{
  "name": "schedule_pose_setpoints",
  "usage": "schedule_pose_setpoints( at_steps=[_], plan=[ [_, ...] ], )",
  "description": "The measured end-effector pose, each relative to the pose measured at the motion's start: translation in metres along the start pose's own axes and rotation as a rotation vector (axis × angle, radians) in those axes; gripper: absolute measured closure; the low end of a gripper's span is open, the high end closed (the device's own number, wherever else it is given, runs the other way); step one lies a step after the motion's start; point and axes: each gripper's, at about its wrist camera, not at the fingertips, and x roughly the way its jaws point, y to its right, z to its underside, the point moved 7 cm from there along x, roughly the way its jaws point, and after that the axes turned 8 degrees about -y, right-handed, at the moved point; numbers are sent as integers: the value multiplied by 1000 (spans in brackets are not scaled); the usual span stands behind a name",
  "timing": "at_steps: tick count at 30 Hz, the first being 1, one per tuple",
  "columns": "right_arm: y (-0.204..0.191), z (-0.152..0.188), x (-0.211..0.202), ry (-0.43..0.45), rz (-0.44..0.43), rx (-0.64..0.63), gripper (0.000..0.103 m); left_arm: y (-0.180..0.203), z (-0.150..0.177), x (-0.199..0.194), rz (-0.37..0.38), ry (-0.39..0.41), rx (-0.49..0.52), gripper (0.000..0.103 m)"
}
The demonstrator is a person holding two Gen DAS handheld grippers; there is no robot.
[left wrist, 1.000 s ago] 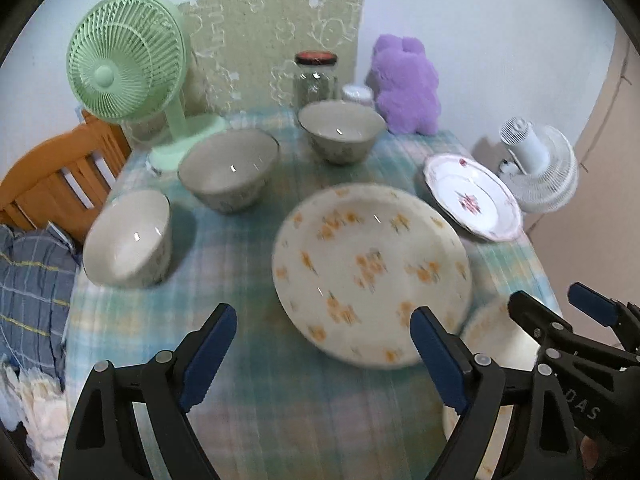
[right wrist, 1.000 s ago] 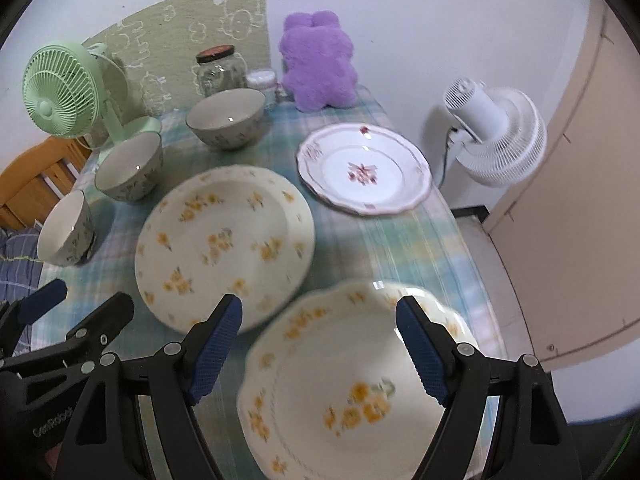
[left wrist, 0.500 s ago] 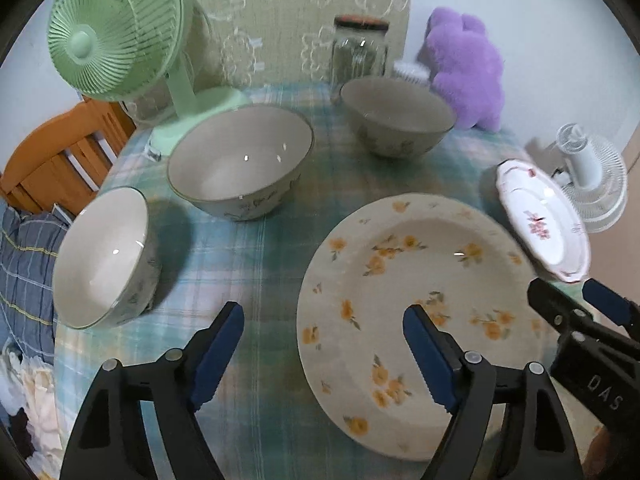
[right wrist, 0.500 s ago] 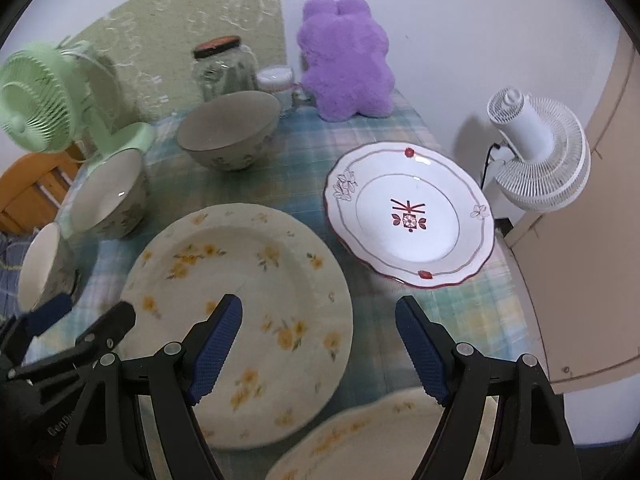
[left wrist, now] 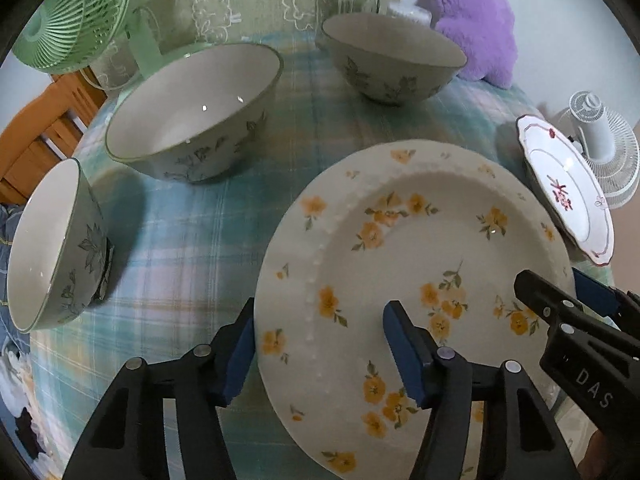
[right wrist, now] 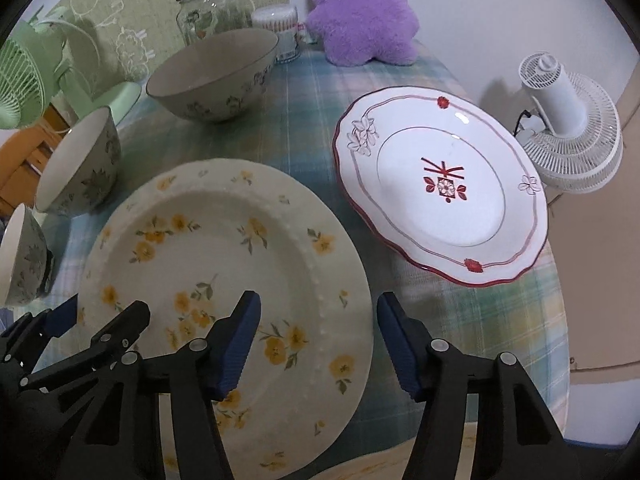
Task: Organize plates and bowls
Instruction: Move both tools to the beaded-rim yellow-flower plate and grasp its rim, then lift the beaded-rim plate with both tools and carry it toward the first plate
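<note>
Plates and bowls stand on a bench (left wrist: 192,236) covered with a checked cloth. The yellow-flowered plate (left wrist: 416,280) lies flat near the front edge of the bench. The left tongs (left wrist: 318,354) are spread and hold nothing; one finger is outside the plate's left rim, the other over its centre. The right tongs (right wrist: 318,346) are also spread and empty, straddling the same plate's right rim, one finger above the plate and one above the cloth. The red-patterned plate (right wrist: 440,184) lies toward the right edge of the bench, apart from the yellow-flowered plate. Three bowls stand upright: the small bowl (left wrist: 52,244) at the left edge, the middle bowl (left wrist: 192,108) behind it, and the far bowl (left wrist: 392,60) toward the back edge. A glass jar (right wrist: 210,10), a purple plush toy (right wrist: 360,12) and a green fan (left wrist: 72,12) stand along the back edge. A white fan (right wrist: 568,136) stands beyond the right edge.
</note>
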Motion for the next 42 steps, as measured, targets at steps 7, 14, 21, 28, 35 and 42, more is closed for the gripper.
schedule_pose_setpoints(
  at_steps=[7, 14, 21, 28, 35, 42],
  plan=[
    [-1, -3, 11, -37, 1, -58, 46, 1, -4, 1, 2, -5, 0, 38],
    [-1, -9, 15, -75, -27, -110, 46, 5, -8, 3, -29, -20, 38, 35],
    [-4, -10, 15, -98, -23, -143, 45, 5, -4, 1, -27, -36, 44, 36],
    [-16, -8, 10, -110, -27, -198, 45, -8, 6, -5, -34, -47, 32, 36],
    [-37, 1, 1, -114, -51, -223, 45, -27, 15, -16, -58, -45, 24, 36],
    [-54, 4, -9, -102, -65, -228, 45, -43, 22, -22, -64, -42, 0, 36]
  ],
)
